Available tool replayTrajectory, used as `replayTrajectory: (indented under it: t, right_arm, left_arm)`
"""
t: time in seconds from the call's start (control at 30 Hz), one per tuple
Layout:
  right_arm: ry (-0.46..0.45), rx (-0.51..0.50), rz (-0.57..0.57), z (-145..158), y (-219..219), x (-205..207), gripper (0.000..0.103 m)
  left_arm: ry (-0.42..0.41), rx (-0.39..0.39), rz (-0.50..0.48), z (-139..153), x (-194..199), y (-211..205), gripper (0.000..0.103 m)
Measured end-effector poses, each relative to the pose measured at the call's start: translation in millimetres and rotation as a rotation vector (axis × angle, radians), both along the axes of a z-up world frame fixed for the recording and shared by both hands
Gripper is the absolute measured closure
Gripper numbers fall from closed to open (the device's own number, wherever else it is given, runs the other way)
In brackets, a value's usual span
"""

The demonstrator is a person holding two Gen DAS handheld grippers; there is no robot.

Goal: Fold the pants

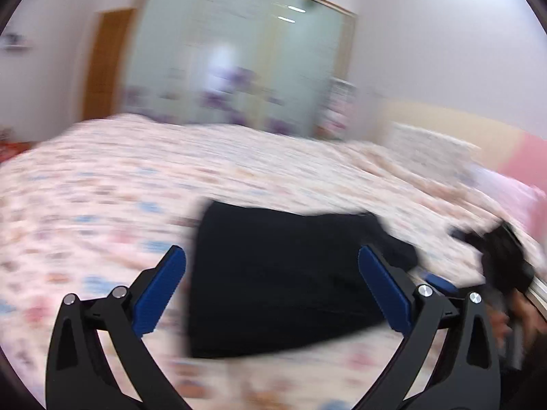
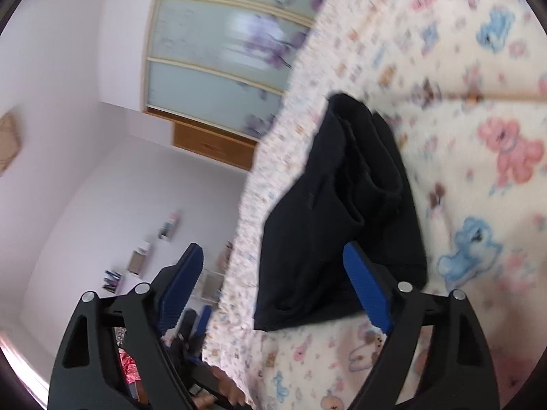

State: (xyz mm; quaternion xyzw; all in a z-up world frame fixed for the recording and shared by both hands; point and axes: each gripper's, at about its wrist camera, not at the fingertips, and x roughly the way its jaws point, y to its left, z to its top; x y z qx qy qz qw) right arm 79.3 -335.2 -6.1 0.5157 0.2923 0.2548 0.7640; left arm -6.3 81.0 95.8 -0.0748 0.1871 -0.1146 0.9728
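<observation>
Bedroom with a frosted sliding wardrobe behind, cartoon-print bedspread underfoot; black pants lying near the bed's edge as a compact, seemingly already folded bundle. Left gripper spread wide and empty above the bundle, right gripper likewise wide and holding nothing. Probably best now: come down slowly, pinch only loose corners, press layers flat, keep edges stacked square without dragging the bundle.
</observation>
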Motion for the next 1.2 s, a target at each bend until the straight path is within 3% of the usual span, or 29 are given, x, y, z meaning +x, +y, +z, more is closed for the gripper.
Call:
replayTrajectory:
  t: [0.03, 0.1, 0.37, 0.43, 0.5, 0.6, 0.7, 0.87, 1.03, 1.13, 1.2]
  right_arm:
    - [0.036, -0.017, -0.002, -2.3, 3.4, 3.7, 0.018]
    - [0.085, -0.045, -0.009, -6.7, 8.9, 5.9, 0.018]
    - [0.214, -0.177, -0.093, -6.5, 19.5, 21.2, 0.018]
    - [0.227, -0.209, -0.125, -6.9, 21.3, 24.1, 0.026]
    - [0.258, -0.275, -0.169, -11.4, 21.1, 23.9, 0.054]
    - [0.245, -0.244, -0.190, -19.1, 17.7, 22.0, 0.066]
    - [0.192, -0.210, -0.187, -12.5, 18.5, 7.2, 0.070]
    - [0.142, -0.201, -0.197, 1.1, 25.9, -16.6, 0.071]
    - [0.204, -0.219, -0.208, -30.2, 18.6, -19.3, 0.070]
    - [0.193, -0.229, -0.162, -24.4, 17.3, -16.9, 0.058]
    - [0.184, -0.263, -0.134, -15.4, 18.7, -18.7, 0.045]
  left_arm:
    - [0.008, 0.019, 0.076, -0.7, 0.5, 11.9, 0.002]
    - [0.023, 0.030, 0.131, -3.4, -1.4, 26.1, 0.002]
    - [0.101, 0.006, 0.157, -22.4, -0.2, 46.0, 0.002]
    - [0.116, -0.005, 0.150, -25.7, -1.3, 45.3, 0.002]
    - [0.129, -0.013, 0.148, -28.8, -2.3, 43.3, 0.002]
    - [0.155, -0.033, 0.146, -33.0, -1.8, 46.0, 0.002]
    - [0.170, -0.057, 0.155, -37.1, -0.9, 53.1, 0.002]
    - [0.192, -0.097, 0.175, -40.7, 2.2, 63.6, 0.002]
    - [0.206, -0.099, 0.179, -43.4, 6.9, 67.0, 0.002]
    - [0.208, -0.100, 0.169, -42.6, 9.0, 67.6, 0.002]
    - [0.201, -0.088, 0.168, -39.5, 11.9, 68.3, 0.002]
